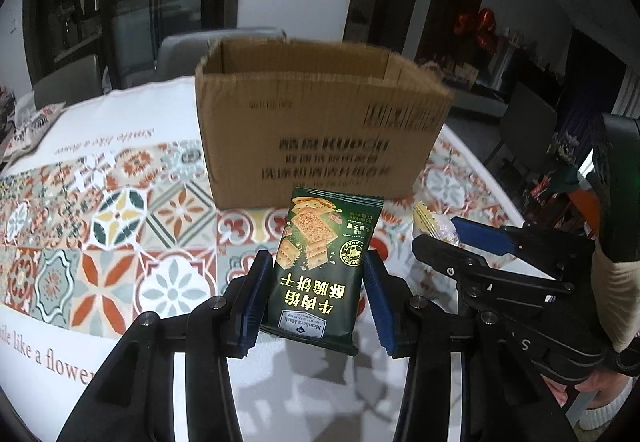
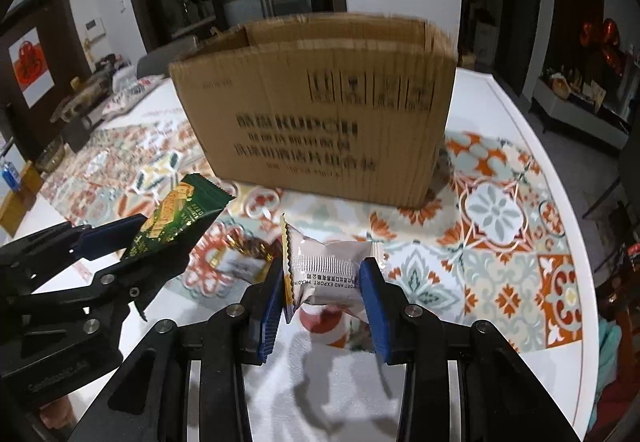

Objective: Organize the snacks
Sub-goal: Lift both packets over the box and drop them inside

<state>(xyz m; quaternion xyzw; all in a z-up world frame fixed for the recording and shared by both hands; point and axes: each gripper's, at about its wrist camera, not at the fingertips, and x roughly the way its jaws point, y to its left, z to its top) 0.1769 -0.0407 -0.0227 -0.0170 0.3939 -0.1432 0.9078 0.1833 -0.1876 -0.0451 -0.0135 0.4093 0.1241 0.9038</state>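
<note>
Both pairs of jaws are clamped on snacks: the left gripper (image 1: 316, 282) pinches a dark green foil packet of crackers (image 1: 320, 270) by its sides, and the right gripper (image 2: 322, 286) squeezes a silvery-white plastic snack pouch (image 2: 332, 270), each lifted clear of the patterned tablecloth (image 1: 120, 242). An open brown cardboard box (image 1: 316, 122) stands just ahead of them on the table, its inside hidden from both views. Judging by this, both pickups are done and dropping them in the box remains, while another wrapped snack (image 2: 248, 254) lies on the cloth.
</note>
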